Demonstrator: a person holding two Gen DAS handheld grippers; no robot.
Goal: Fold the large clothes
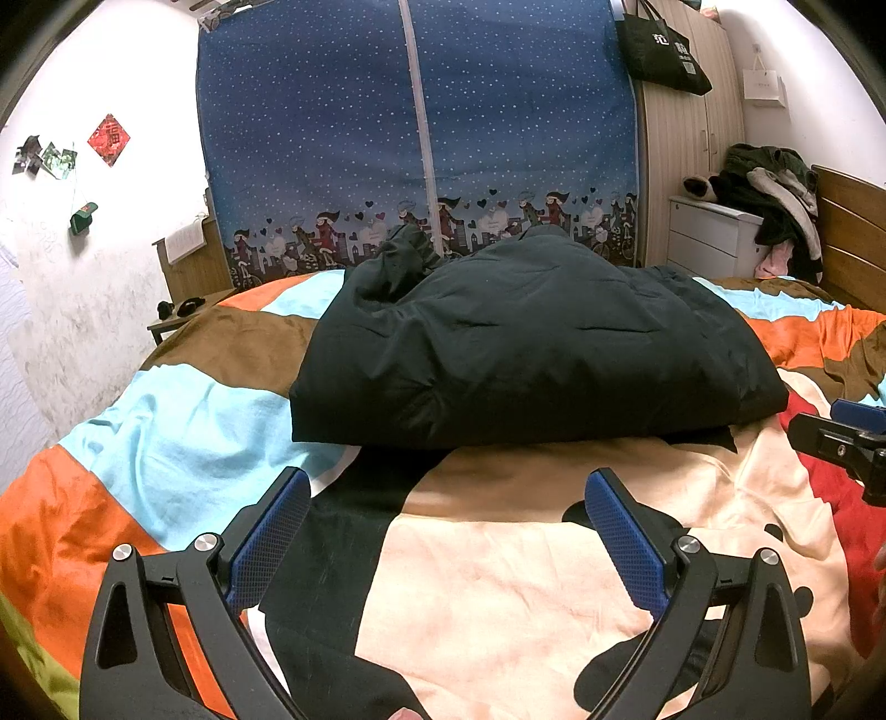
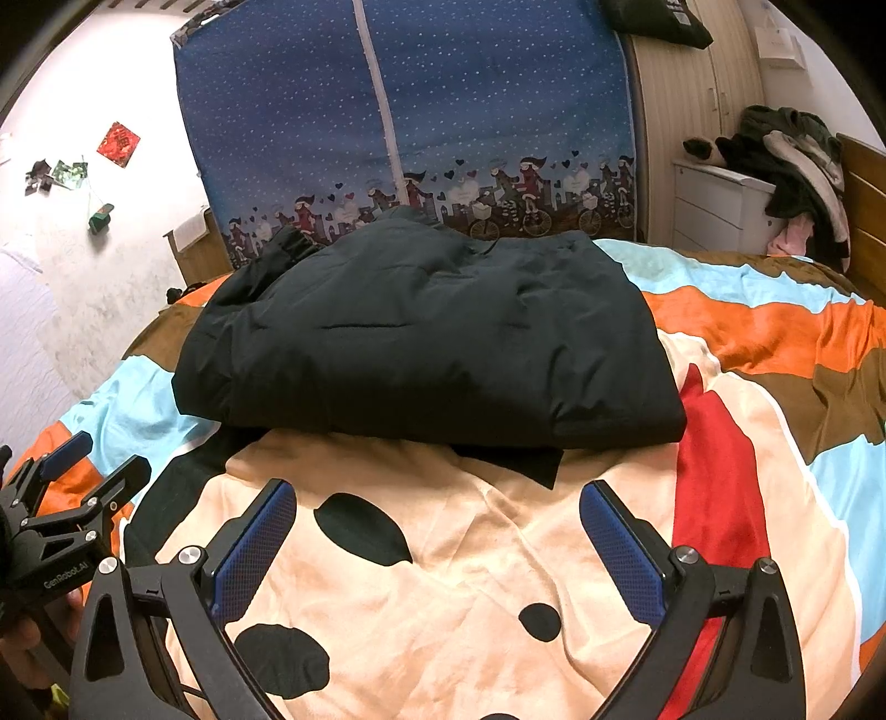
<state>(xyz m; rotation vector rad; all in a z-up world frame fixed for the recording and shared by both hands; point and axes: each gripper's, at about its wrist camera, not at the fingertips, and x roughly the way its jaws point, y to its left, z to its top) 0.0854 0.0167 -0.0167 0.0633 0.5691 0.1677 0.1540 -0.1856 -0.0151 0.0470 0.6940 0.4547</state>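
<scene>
Left wrist view: left claw (image 1: 447, 501) had its jaws wide apart, nothing between them, hovering low over the bedspread (image 1: 166, 437). The jacket (image 1: 531, 354) lay straight ahead of the claw, well apart from the fingertips, a dark padded bundle already doubled over on the bed. A sleeve or cuff stuck up at its far left. The right claw (image 1: 847, 437) showed at the right edge, beside the jacket's near right corner; its jaws couldn't be judged from here. Behind the jacket stood a blue fabric wardrobe (image 1: 415, 138). A black tote (image 1: 662, 50) hung up right with white characters on it (too small to read). A red diamond paper (image 1: 108, 139) on the left wall carried one gold character, not legible.

Right wrist view: right claw (image 2: 437, 498) also spread wide and empty, over the cream part of the bedspread. The jacket sat ahead and slightly left, its near hem not touched. The left claw appeared low left, jaws parted, with "GenRobot.AI" printed on its body.

Handling, judged: quilted and puffy, so soft, bulky, light for its size, likely springy and slick-shelled (folds may pop back open). Best hold is probably the near hem corners, one claw each, pinching through both layers; the thick middle would likely slip out.
</scene>
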